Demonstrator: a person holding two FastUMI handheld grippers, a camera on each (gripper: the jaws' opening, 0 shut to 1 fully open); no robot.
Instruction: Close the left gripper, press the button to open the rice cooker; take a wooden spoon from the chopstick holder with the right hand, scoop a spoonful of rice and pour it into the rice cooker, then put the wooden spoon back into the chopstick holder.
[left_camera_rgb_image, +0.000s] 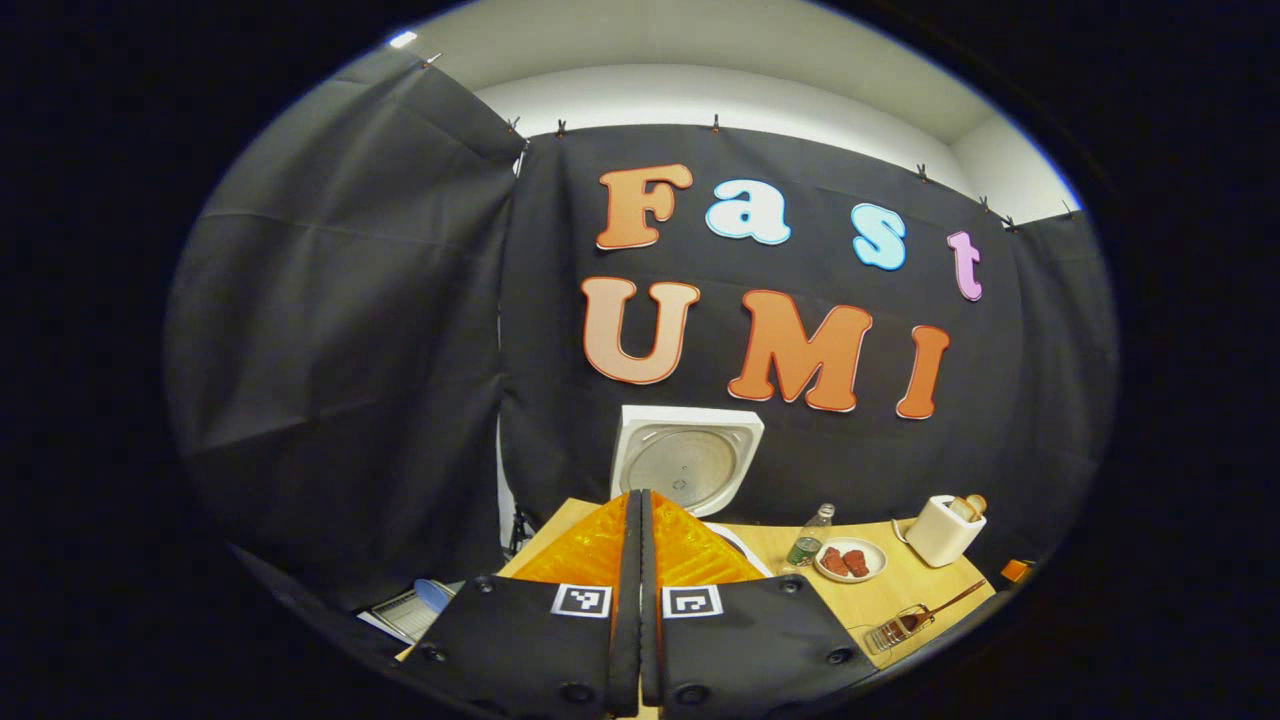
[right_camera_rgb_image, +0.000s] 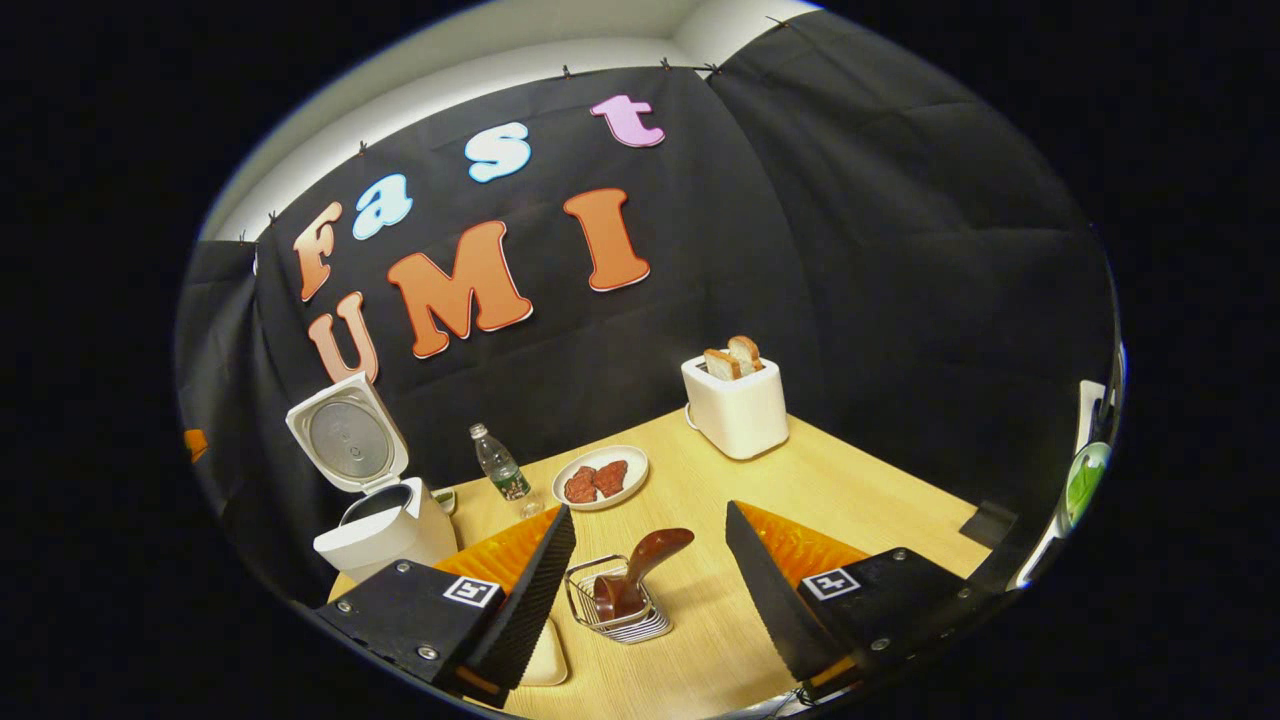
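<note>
Rice cooker (right_camera_rgb_image: 385, 520) stands with its lid (right_camera_rgb_image: 347, 435) already up, so the button step reads as done. In the right gripper view the cooker sits ahead and to the left of the right tongs (right_camera_rgb_image: 650, 560); in the left gripper view the raised lid (left_camera_rgb_image: 688, 462) shows just above the tips of the left tongs (left_camera_rgb_image: 640, 510).

Left tongs: fingers pressed together, nothing between them.

Right tongs: spread wide, empty. The wooden spoon (right_camera_rgb_image: 640, 570) lies in the gap ahead of them, leaning out of the wire chopstick holder (right_camera_rgb_image: 620, 605) on the tabletop (right_camera_rgb_image: 860, 490). Fingers not yet touching spoon or holder.

Step in hand, by my reading: fetching the spoon with the right tongs.

Next move calls for easing the right tongs forward and down until the handle sits between the fingers, then closing on it. Handle is tilted up to the right, so the tongs likely need a matching roll. Holder looks light; a snagged lift could drag it.

Rice supply: cannot identify it in these views.
</note>
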